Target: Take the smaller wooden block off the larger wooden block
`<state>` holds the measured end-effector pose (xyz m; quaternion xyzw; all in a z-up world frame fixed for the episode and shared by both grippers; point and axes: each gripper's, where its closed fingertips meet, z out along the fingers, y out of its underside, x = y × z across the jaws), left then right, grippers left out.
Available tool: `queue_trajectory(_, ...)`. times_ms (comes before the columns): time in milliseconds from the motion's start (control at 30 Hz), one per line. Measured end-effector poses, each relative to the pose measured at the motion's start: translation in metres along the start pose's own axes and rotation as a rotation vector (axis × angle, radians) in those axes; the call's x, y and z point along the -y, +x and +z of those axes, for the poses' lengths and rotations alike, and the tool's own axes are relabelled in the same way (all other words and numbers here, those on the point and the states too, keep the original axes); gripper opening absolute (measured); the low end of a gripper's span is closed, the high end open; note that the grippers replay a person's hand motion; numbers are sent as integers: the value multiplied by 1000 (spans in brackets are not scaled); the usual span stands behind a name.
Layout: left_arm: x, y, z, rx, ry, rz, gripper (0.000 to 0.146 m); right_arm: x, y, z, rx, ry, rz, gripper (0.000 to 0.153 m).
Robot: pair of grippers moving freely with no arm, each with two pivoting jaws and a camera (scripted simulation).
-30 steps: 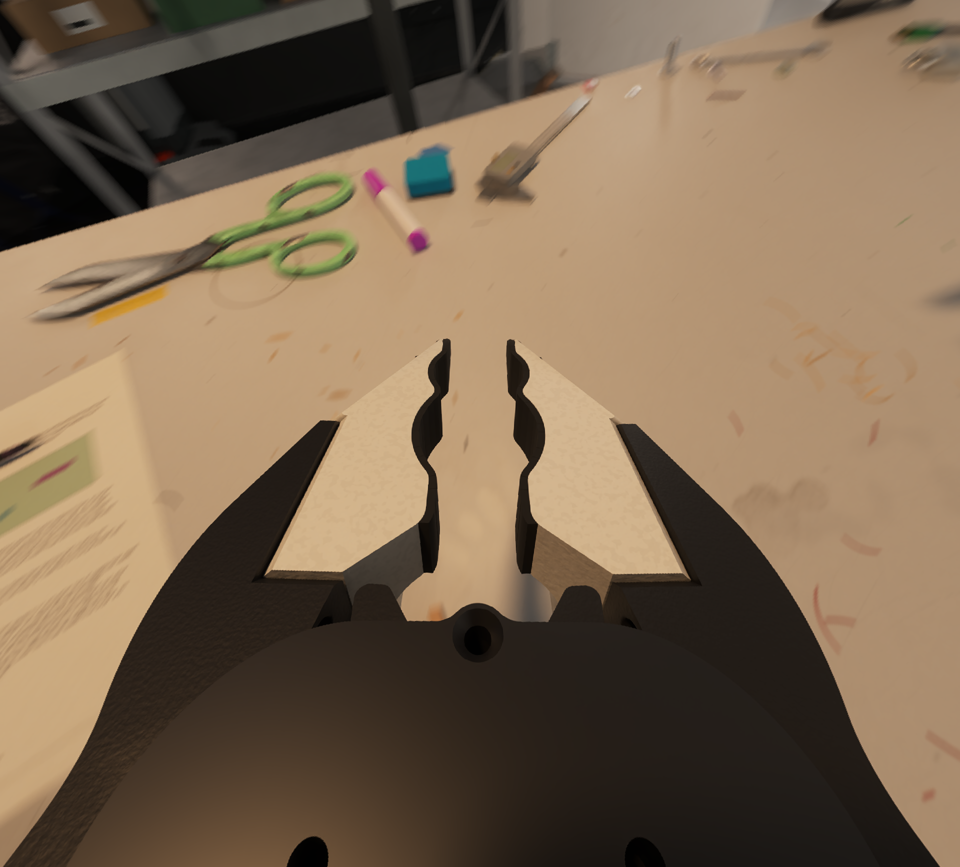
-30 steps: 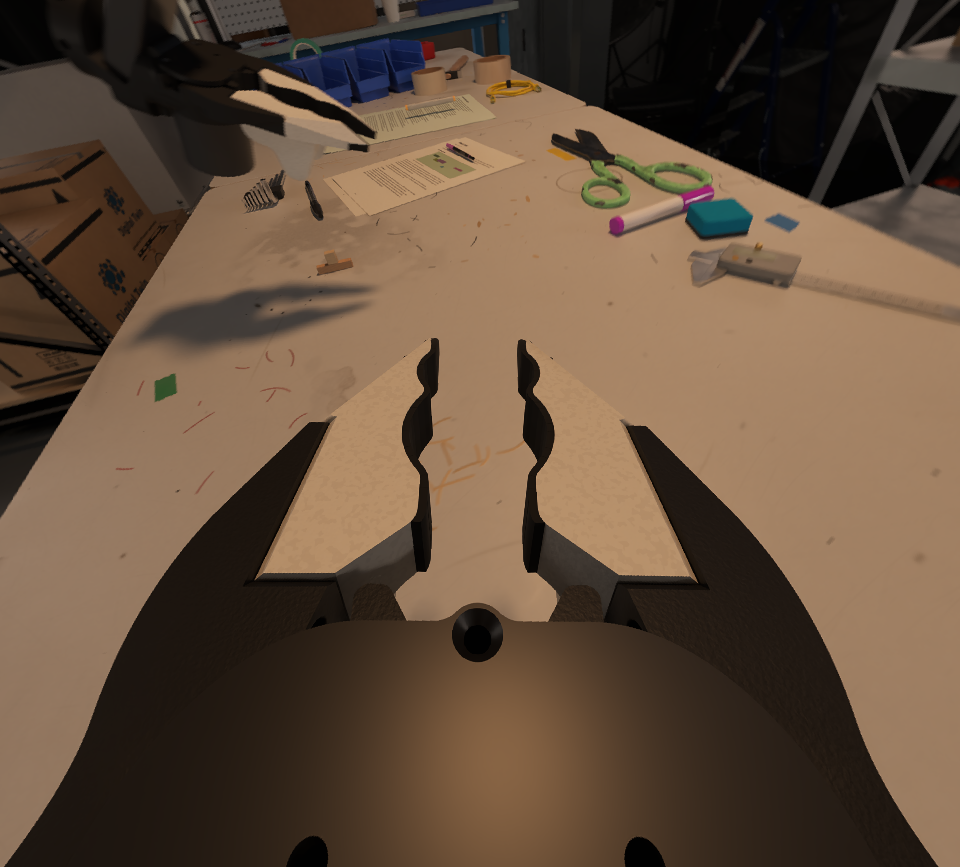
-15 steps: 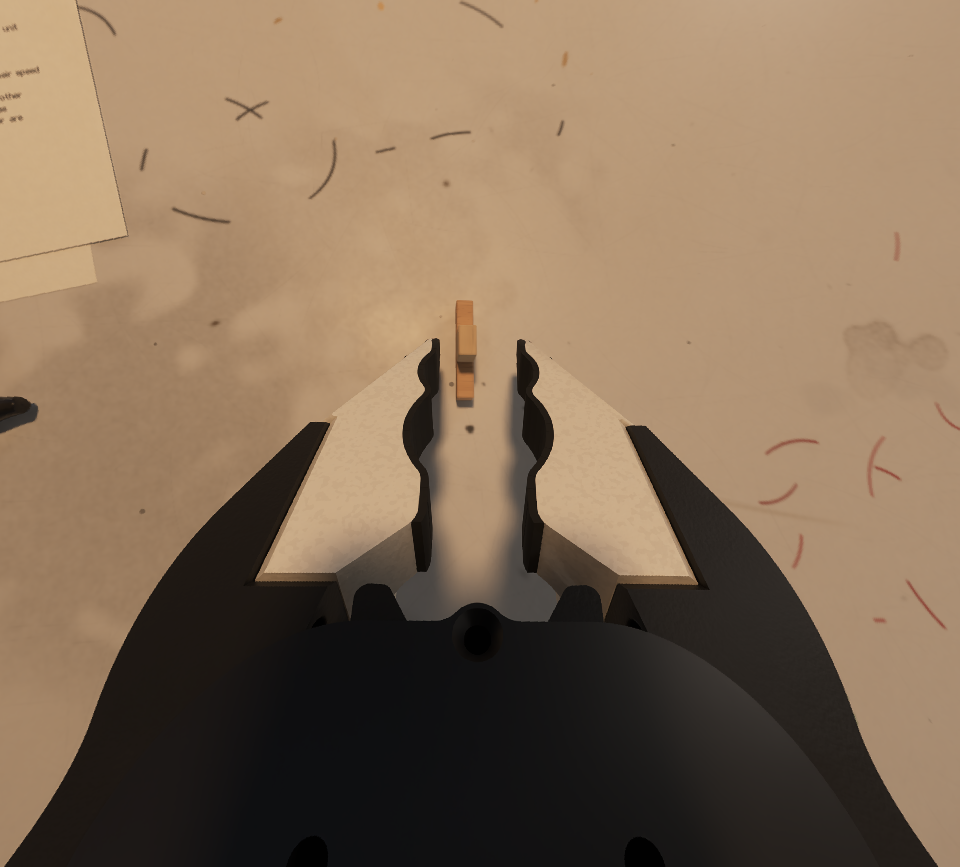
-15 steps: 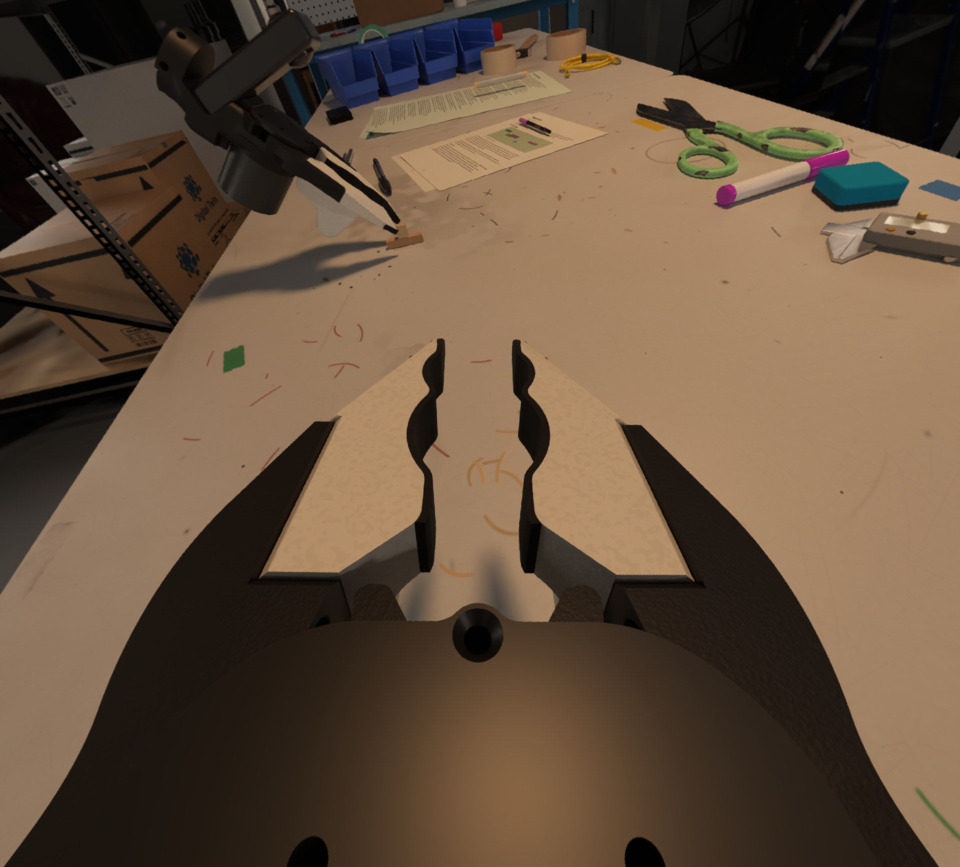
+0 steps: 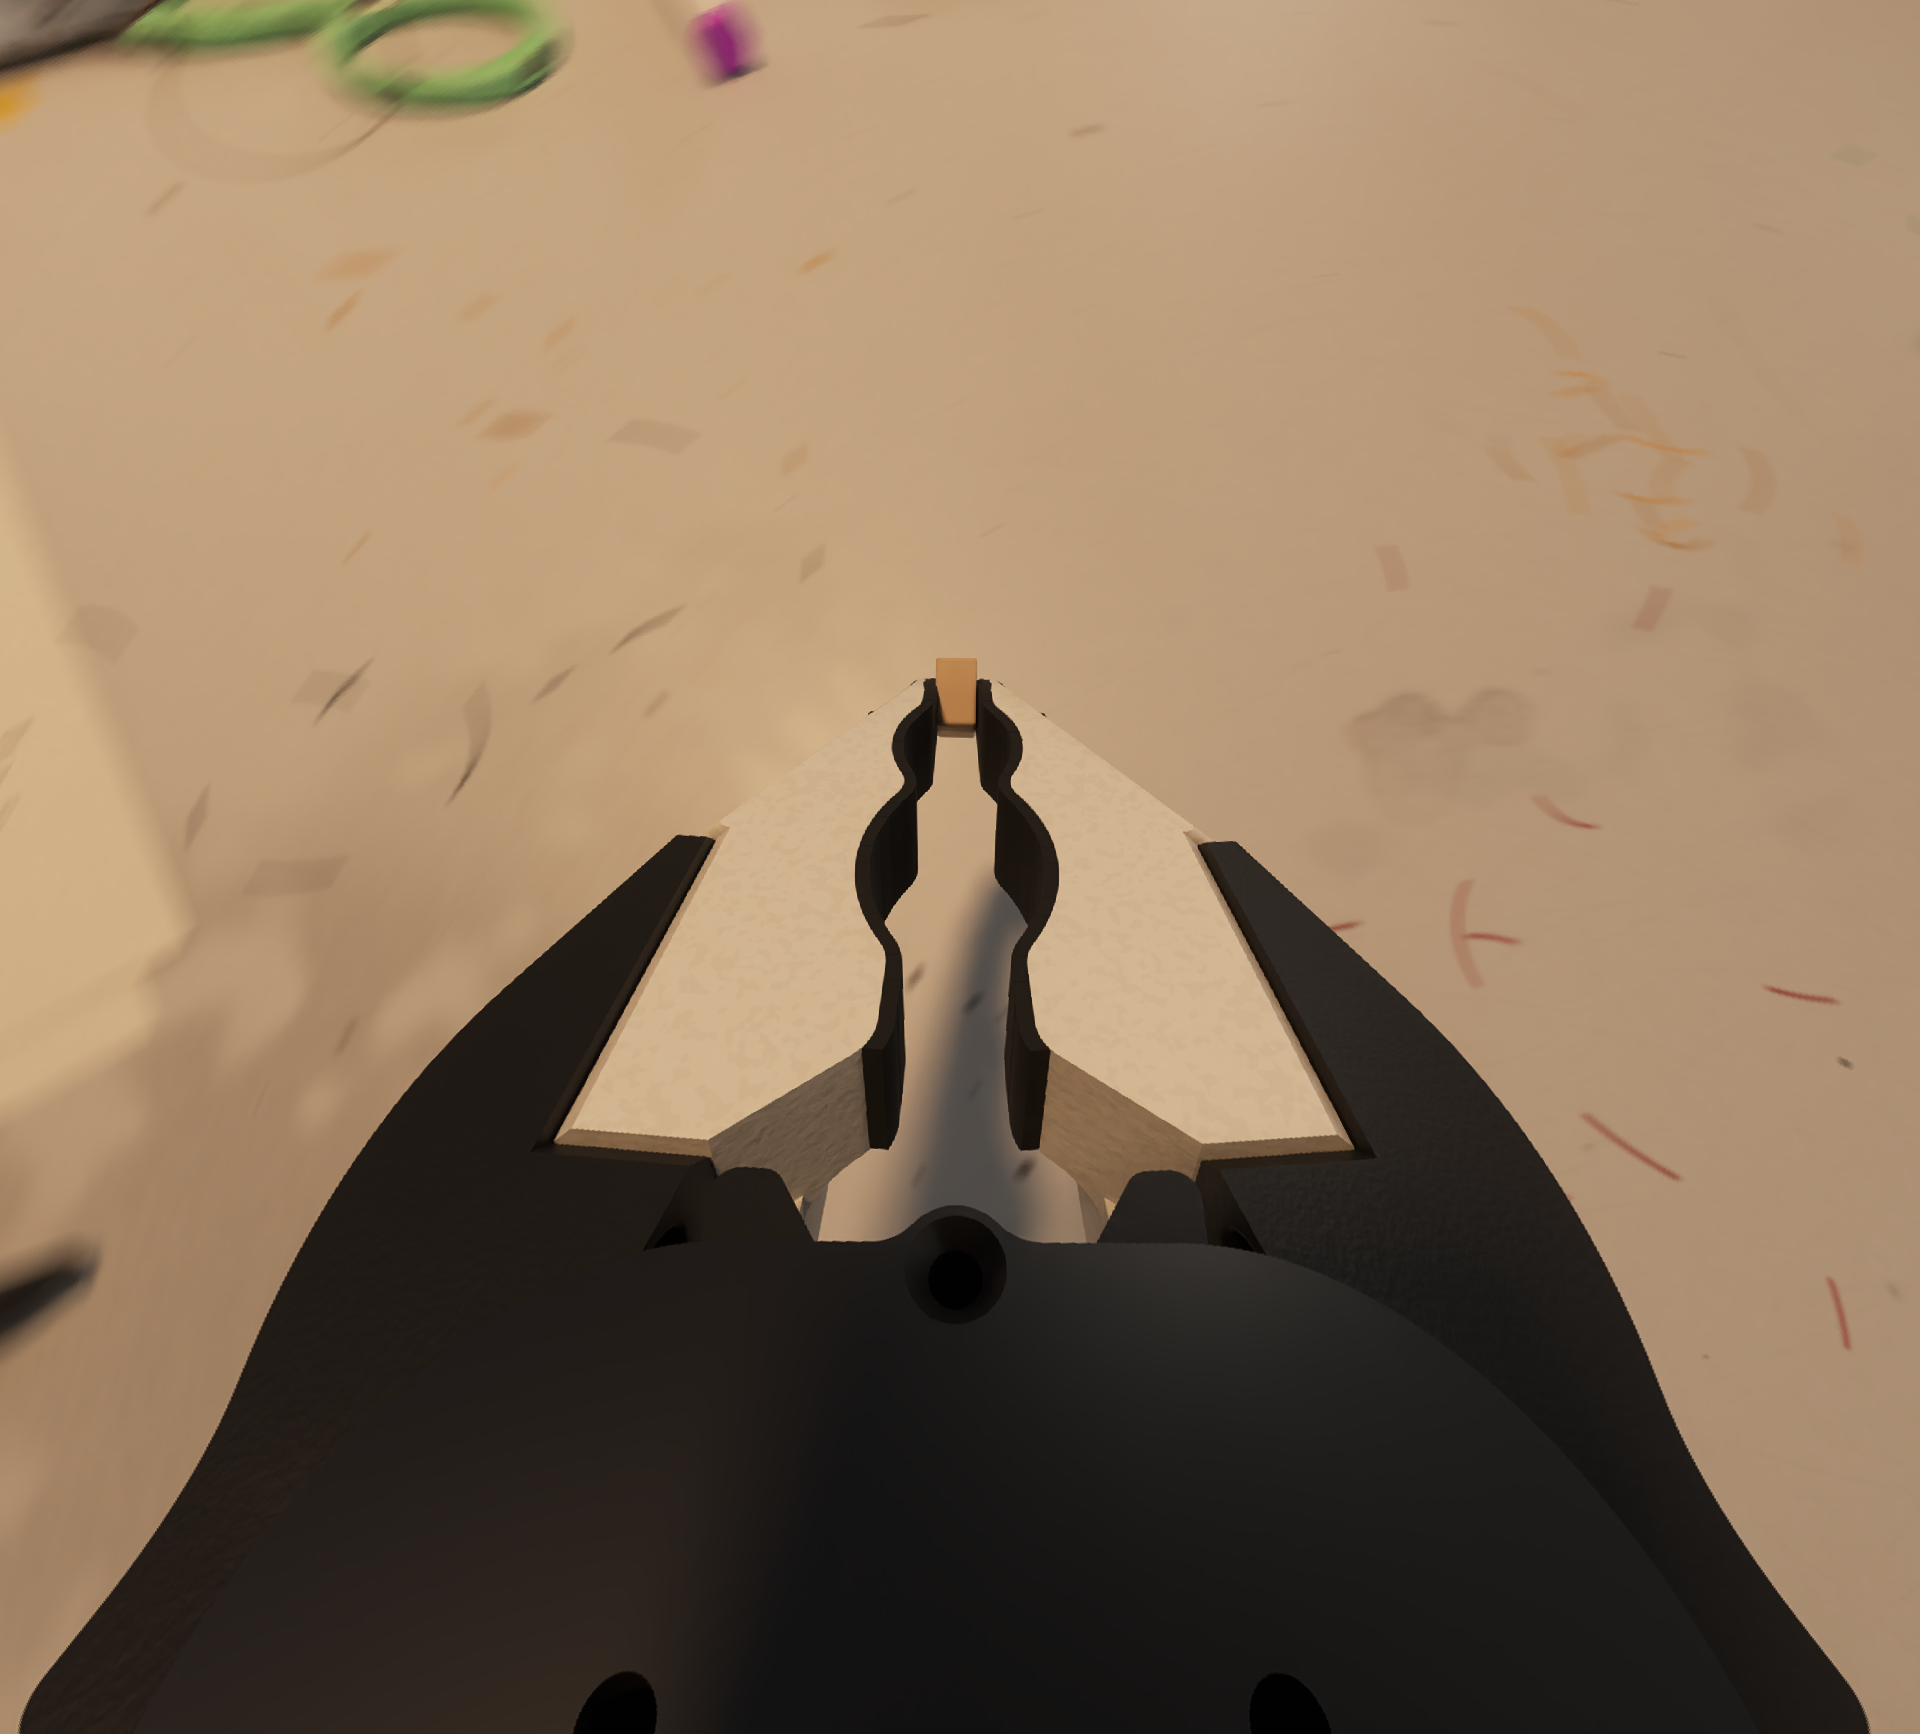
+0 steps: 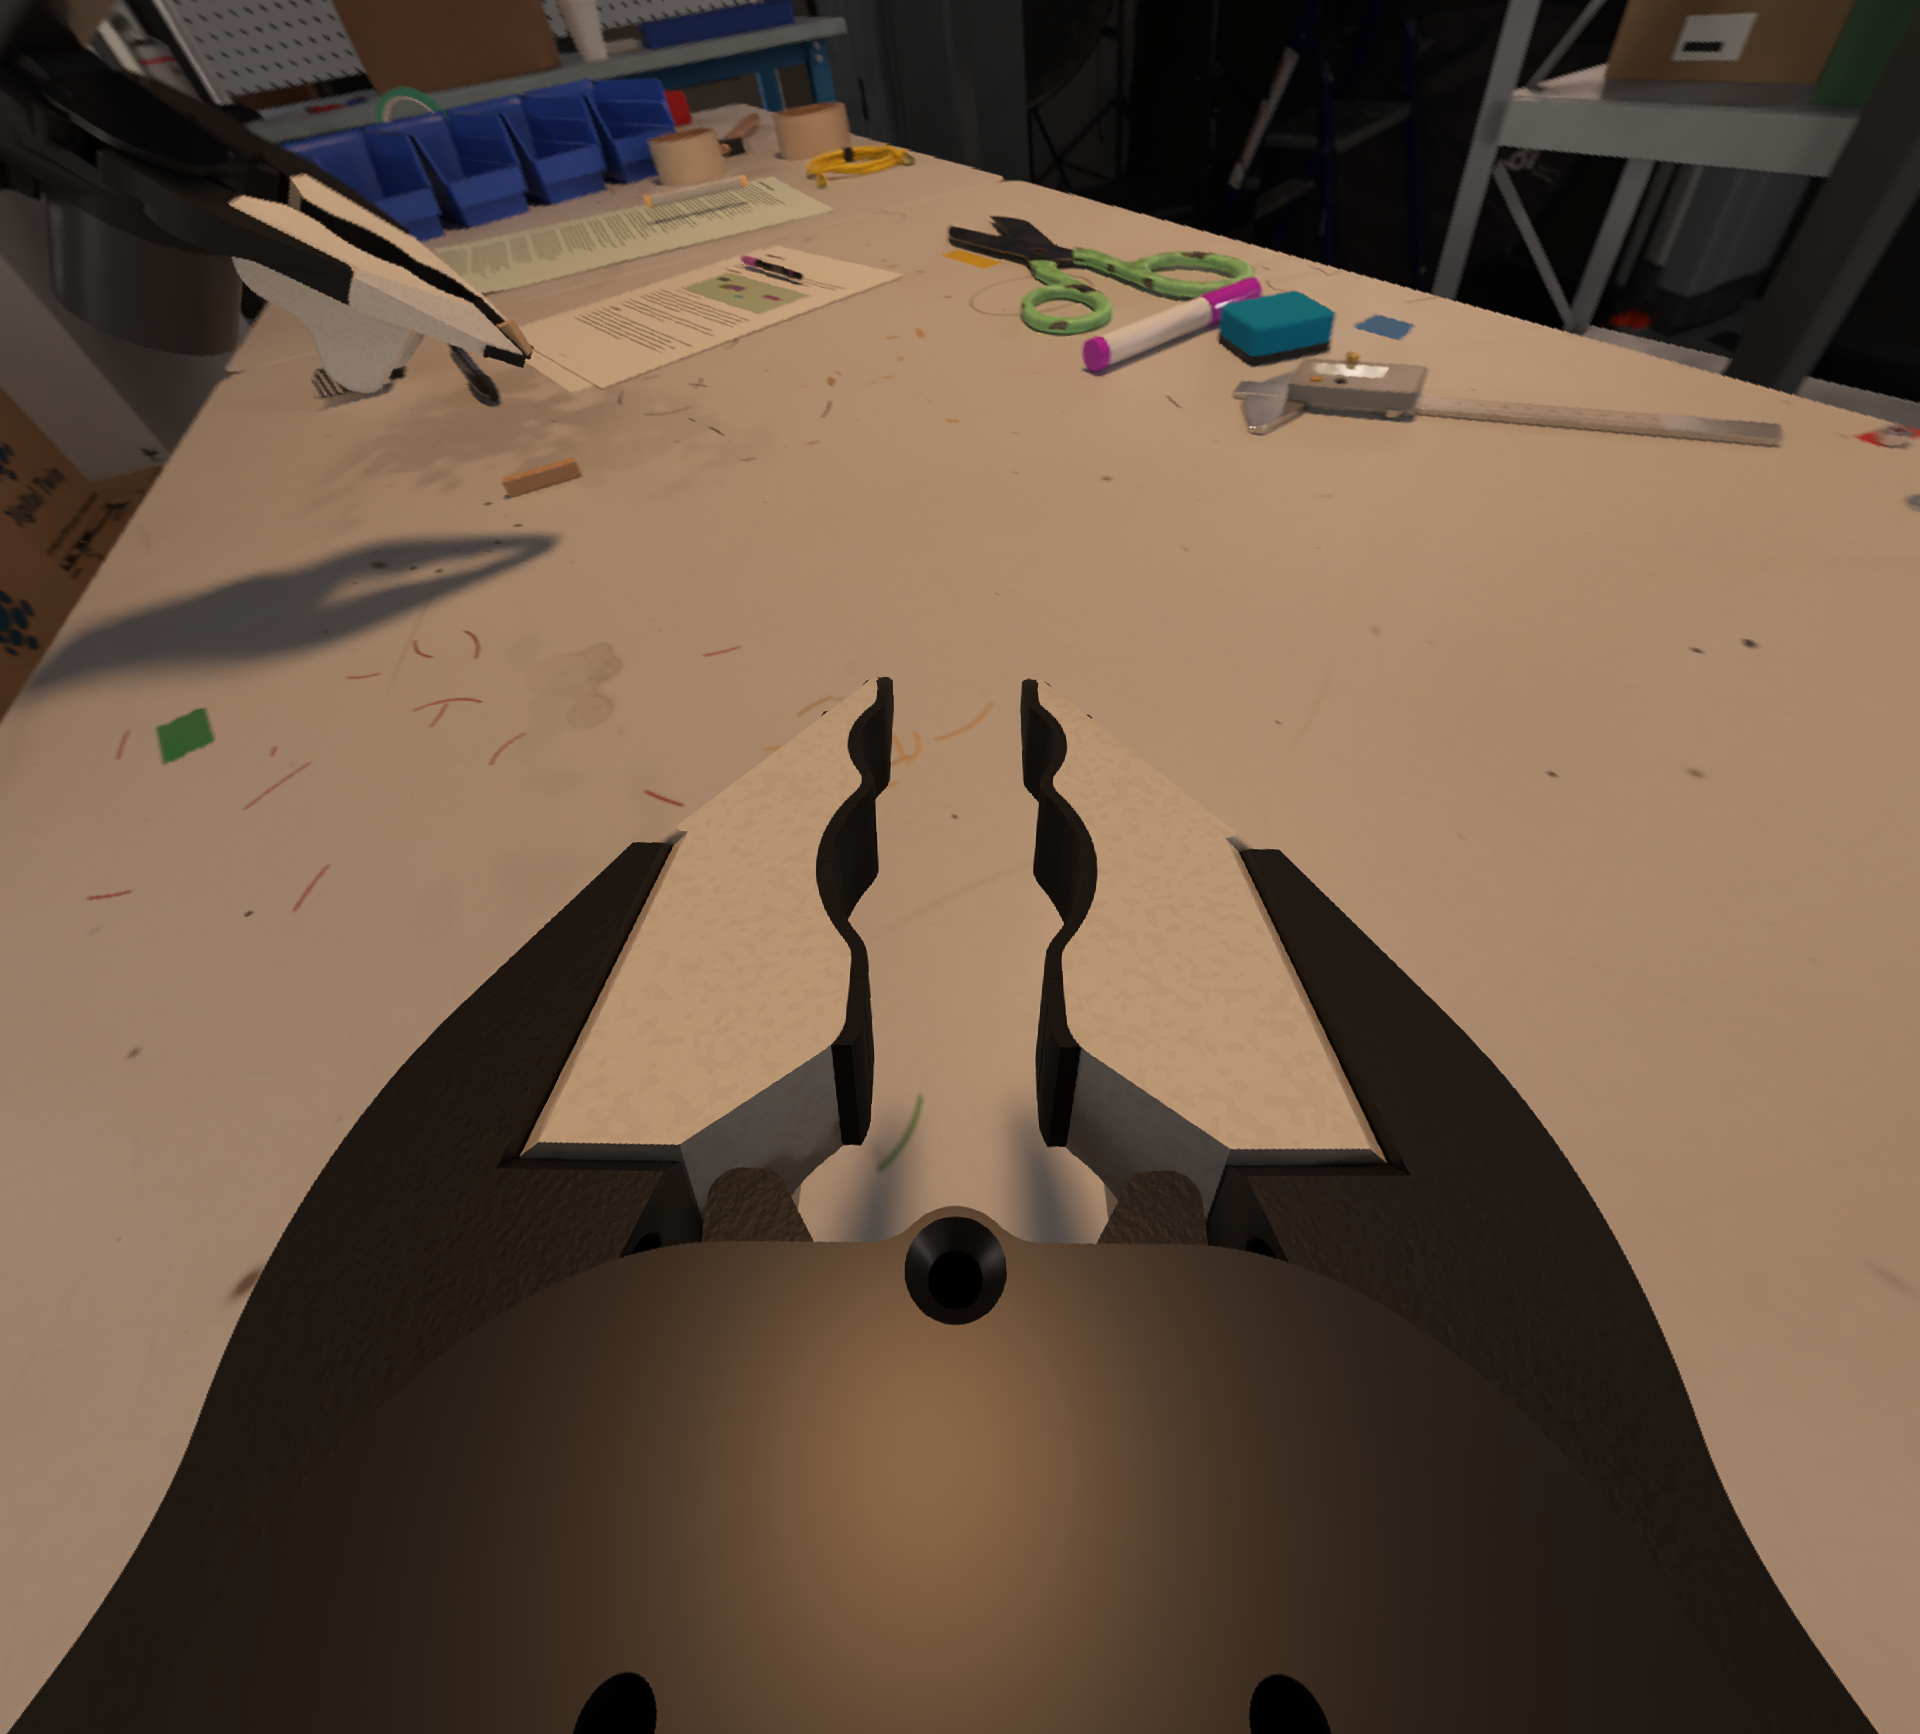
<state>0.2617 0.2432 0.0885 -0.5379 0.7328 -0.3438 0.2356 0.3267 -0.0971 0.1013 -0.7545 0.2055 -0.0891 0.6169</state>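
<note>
My left gripper (image 5: 957, 697) is shut on the smaller wooden block (image 5: 956, 685), a tiny orange-tan piece pinched at the fingertips and held in the air above the table. In the right wrist view the left gripper (image 6: 511, 337) shows at the far left, raised, with the small block (image 6: 509, 328) at its tip. The larger wooden block (image 6: 541, 477) lies flat on the table below and to the right of it, with nothing on top. My right gripper (image 6: 956, 697) is open and empty, low over the middle of the table.
Green-handled scissors (image 6: 1101, 276), a pink-capped marker (image 6: 1164, 325), a teal eraser (image 6: 1276, 325) and a metal caliper (image 6: 1475, 401) lie at the far right. Printed sheets (image 6: 717, 308) and blue bins (image 6: 499, 162) sit behind. A green square (image 6: 185, 735) lies at left.
My left gripper closed on the smaller block and lifted it off the larger block, tilting up from the table. The right gripper shifted a little and stays open.
</note>
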Motion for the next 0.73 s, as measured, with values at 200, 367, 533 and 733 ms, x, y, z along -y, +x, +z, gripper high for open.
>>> queue_trajectory(200,50,154,76,-343,-27,348,7,4,15,-27,-78,7,-7,24)
queue_trajectory(367,59,240,136,-426,-104,486,7,-2,26,-65,-156,2,16,24)
queue_trajectory(533,63,263,163,-479,-136,504,7,-9,40,-110,-243,-22,30,24)
queue_trajectory(733,58,275,177,-494,-172,563,7,-20,60,-148,-332,-56,69,27)
